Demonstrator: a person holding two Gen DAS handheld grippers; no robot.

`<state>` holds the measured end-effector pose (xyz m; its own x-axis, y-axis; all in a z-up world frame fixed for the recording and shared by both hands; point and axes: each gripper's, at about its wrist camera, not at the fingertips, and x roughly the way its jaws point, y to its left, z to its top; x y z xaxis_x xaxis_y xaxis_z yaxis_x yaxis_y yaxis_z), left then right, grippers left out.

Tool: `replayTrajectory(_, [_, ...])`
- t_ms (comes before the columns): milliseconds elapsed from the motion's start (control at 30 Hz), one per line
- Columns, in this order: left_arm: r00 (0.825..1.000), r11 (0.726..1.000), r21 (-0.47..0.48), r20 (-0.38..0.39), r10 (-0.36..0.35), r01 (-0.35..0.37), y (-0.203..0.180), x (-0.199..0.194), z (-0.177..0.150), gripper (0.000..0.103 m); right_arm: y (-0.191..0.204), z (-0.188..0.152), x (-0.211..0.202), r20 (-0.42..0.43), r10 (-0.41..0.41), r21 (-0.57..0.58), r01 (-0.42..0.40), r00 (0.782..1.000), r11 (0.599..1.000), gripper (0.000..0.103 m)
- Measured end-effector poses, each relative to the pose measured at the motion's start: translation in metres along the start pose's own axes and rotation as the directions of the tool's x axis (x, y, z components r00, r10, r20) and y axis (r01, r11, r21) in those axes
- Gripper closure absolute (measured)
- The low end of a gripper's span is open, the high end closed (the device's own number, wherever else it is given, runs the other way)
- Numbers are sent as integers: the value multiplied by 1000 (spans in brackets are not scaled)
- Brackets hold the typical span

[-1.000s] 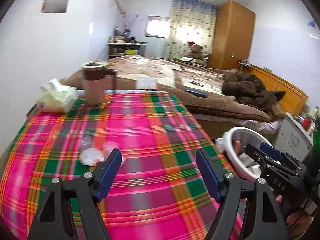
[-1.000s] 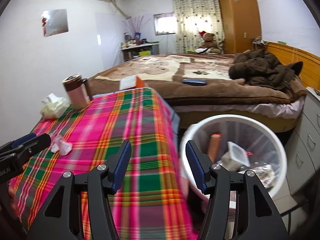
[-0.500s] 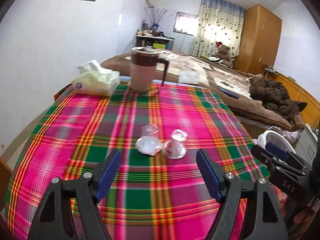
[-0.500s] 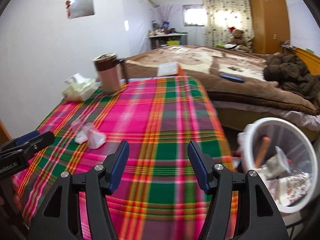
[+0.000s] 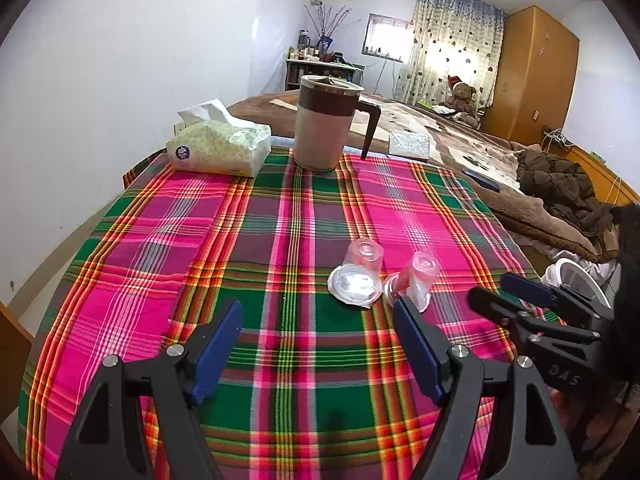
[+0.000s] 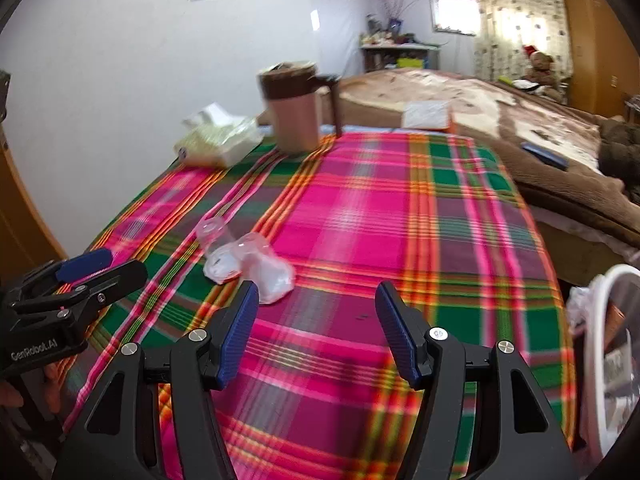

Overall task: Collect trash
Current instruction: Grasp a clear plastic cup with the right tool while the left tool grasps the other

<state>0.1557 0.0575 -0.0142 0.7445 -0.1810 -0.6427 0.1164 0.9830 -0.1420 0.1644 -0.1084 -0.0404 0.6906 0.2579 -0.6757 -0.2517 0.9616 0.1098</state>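
Observation:
Two clear plastic cups lie on their sides on the plaid tablecloth (image 5: 280, 216), one (image 5: 356, 276) left of the other (image 5: 414, 278); they also show in the right wrist view (image 6: 218, 254) (image 6: 266, 270). My left gripper (image 5: 318, 352) is open and empty, just short of the cups. My right gripper (image 6: 314, 332) is open and empty, with the cups off its left fingertip. It shows at the right of the left wrist view (image 5: 516, 300). A white trash bin (image 6: 612, 332) with litter inside stands beside the table's right edge.
A brown lidded jug (image 5: 326, 126) and a tissue pack (image 5: 220, 146) stand at the table's far end. A bed (image 5: 480, 148) with a dark jacket (image 5: 560, 184) lies beyond. A white wall runs along the left.
Both grippers have swung left, away from the bin and toward the cups. The cups sit nearer and more central in both views. Both stay open.

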Motion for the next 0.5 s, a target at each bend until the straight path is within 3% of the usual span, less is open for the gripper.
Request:
replayTrajectory(333, [999,1000,-2,-23,-23,23,11,18,10,24,16,12,23,-58,19,-74,-24,998,997,41])
replayTrajectory(500, [998,999,12,-35,-43,43,9,28,14,24,15,18,33,-73,29,-58,-34,997,998,41])
